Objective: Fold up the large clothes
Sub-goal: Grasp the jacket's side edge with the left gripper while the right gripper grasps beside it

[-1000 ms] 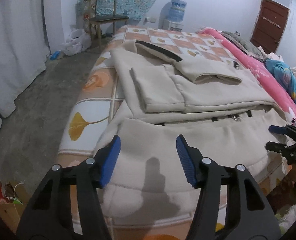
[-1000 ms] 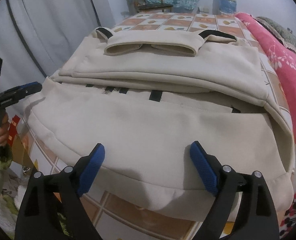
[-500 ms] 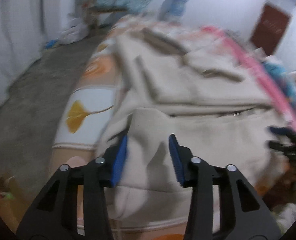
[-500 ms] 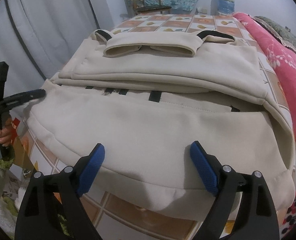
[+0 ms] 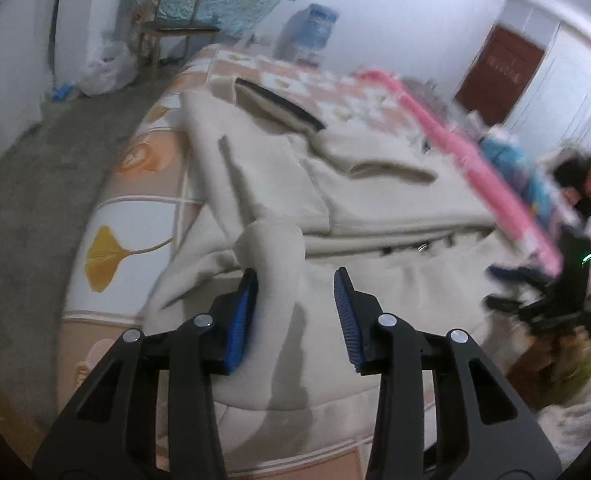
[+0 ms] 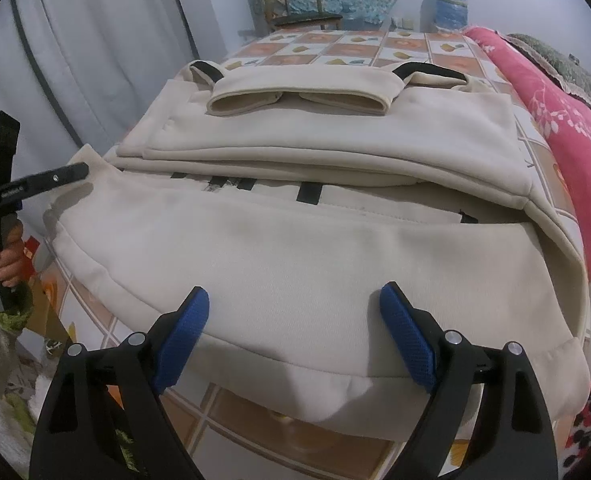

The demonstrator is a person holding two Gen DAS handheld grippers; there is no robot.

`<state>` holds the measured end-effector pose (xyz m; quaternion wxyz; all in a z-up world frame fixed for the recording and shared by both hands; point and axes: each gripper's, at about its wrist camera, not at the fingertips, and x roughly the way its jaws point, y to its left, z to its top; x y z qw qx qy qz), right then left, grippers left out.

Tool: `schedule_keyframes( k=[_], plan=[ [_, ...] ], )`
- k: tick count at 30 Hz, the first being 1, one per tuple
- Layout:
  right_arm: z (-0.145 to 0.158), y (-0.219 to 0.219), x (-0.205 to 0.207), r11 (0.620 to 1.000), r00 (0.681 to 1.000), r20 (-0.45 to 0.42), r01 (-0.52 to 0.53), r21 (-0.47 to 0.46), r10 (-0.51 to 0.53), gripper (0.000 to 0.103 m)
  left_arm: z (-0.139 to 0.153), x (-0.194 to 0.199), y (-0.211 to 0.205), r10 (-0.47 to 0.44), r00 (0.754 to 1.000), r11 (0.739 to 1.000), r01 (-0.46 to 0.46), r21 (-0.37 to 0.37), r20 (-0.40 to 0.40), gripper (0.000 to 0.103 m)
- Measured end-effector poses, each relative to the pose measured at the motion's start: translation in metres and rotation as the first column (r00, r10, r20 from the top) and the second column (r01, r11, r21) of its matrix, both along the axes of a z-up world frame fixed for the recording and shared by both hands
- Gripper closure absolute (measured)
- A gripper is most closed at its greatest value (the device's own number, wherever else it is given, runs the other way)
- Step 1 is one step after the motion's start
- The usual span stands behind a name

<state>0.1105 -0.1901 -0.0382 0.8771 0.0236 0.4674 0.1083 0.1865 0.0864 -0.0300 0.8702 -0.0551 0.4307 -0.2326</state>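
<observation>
Left tool [image 5: 295, 304], jaws just closing, pinches a raised fold of the cream jacket [image 5: 375, 208]; only the right view shows the right tool [image 6: 291, 332] spread above the hem.

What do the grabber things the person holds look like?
Both are black plastic tools with two jaws. The left gripper and right gripper each have blue bumpy pads and round silver bolts. The left one has a long black handle, held by a hand beside a fuzzy green sleeve.

Bed [image 6: 411, 50] with orange-and-white leaf-tile sheet; cream garment [image 6: 315, 248] partly folded across it, pink floral blanket [image 6: 563, 120] along right edge.
</observation>
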Motion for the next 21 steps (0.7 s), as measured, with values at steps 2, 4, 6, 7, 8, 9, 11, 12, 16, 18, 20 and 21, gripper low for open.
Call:
schedule_keyframes(
  k=[2,4,6,7,8,9,11,12,16,18,20,21],
  plan=[
    [-0.001,0.000,-0.001,1.000,1.000,0.006,0.000,0.006,0.000,0.015,-0.007,0.001,-0.011,0.040,0.999,0.989,-0.038,0.140,-0.012,0.069],
    [-0.001,0.002,-0.001,1.000,1.000,0.010,-0.001,0.002,0.001,0.013,-0.012,-0.001,-0.023,0.066,0.998,0.965,-0.063,0.253,-0.003,0.073],
    [-0.002,0.004,-0.001,1.000,1.000,0.012,-0.002,-0.007,0.002,0.009,-0.009,-0.007,-0.031,0.085,0.996,0.944,-0.089,0.316,0.025,0.077],
    [-0.002,0.005,-0.001,1.000,1.000,0.012,-0.002,-0.006,0.002,0.007,-0.008,-0.010,-0.034,0.094,0.995,0.928,-0.104,0.357,0.045,0.078],
    [-0.002,0.006,-0.002,1.000,1.000,0.016,0.002,-0.007,-0.001,0.006,-0.008,-0.012,-0.038,0.100,0.993,0.915,-0.116,0.387,0.062,0.079],
    [-0.003,0.007,-0.002,1.000,1.000,0.019,0.005,-0.013,-0.005,0.006,-0.007,-0.013,-0.040,0.104,0.992,0.906,-0.124,0.404,0.071,0.079],
    [-0.003,0.010,-0.003,0.999,0.999,0.028,0.015,-0.032,-0.014,0.006,-0.008,-0.015,-0.045,0.113,0.990,0.888,-0.140,0.438,0.087,0.079],
    [-0.004,0.012,-0.003,0.999,0.999,0.030,0.015,-0.044,-0.014,0.007,-0.007,-0.019,-0.044,0.116,0.989,0.883,-0.146,0.445,0.094,0.079],
    [-0.004,0.012,-0.007,0.998,0.999,0.041,0.001,-0.060,0.001,0.007,-0.006,-0.022,-0.046,0.117,0.987,0.869,-0.155,0.470,0.108,0.079],
    [0.002,0.005,-0.008,0.999,1.000,0.023,0.010,-0.045,-0.009,0.007,-0.007,-0.019,-0.049,0.116,0.987,0.863,-0.155,0.481,0.109,0.079],
    [0.012,-0.008,-0.013,0.998,0.998,0.044,0.049,-0.031,-0.048,0.007,-0.007,-0.021,-0.051,0.113,0.987,0.854,-0.156,0.496,0.115,0.079],
    [0.021,-0.019,-0.017,0.996,0.995,0.068,0.081,-0.022,-0.080,0.007,-0.007,-0.021,-0.053,0.112,0.987,0.850,-0.157,0.503,0.119,0.079]
  ],
)
